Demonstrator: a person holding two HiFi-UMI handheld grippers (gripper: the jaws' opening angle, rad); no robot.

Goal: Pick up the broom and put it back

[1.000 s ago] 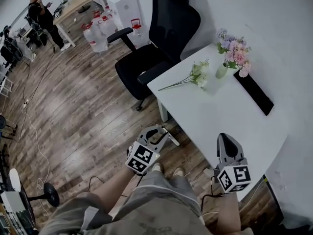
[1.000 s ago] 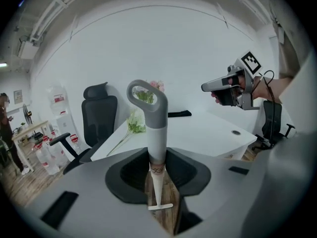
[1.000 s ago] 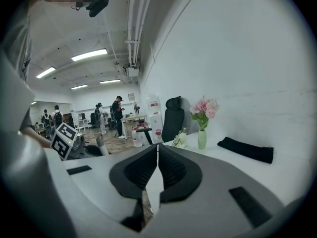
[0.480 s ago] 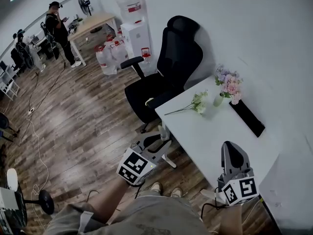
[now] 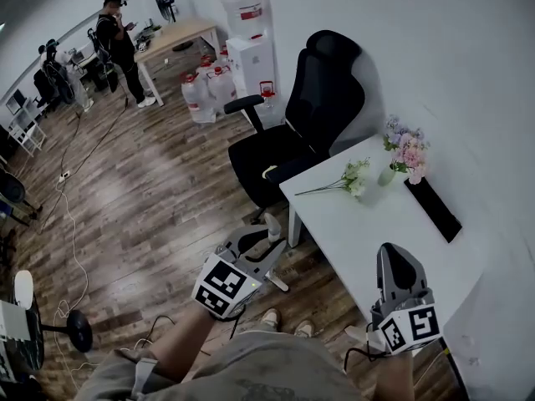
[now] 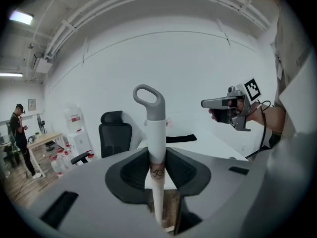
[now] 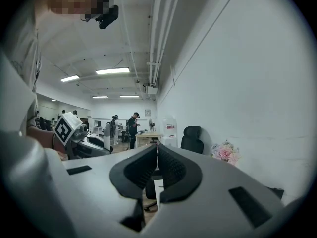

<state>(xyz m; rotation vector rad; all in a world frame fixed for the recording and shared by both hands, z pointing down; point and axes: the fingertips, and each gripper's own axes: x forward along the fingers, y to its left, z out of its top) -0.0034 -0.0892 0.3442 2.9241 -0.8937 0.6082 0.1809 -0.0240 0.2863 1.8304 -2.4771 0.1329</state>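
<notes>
The broom's handle (image 6: 157,138) is a white pole with a grey loop at its top. It stands upright between the left gripper's (image 6: 157,155) jaws, which are shut on it. In the head view the left gripper (image 5: 263,245) hangs over the wooden floor just left of the table corner, with the grey handle top (image 5: 272,226) poking out past it. The broom's head is hidden. The right gripper (image 5: 393,257) sits over the table's near edge, jaws together and empty; its own view shows the pads meeting (image 7: 157,150).
A white table (image 5: 376,224) carries a flower vase (image 5: 405,153), a loose flower sprig (image 5: 343,182) and a flat black object (image 5: 430,207). A black office chair (image 5: 292,140) stands behind it. Water bottles (image 5: 209,90), a person (image 5: 117,36), floor cables and a round stand base (image 5: 79,332) lie left.
Both grippers have risen and the head view has tipped up to show more of the room. The left gripper has kept hold of the broom handle throughout.
</notes>
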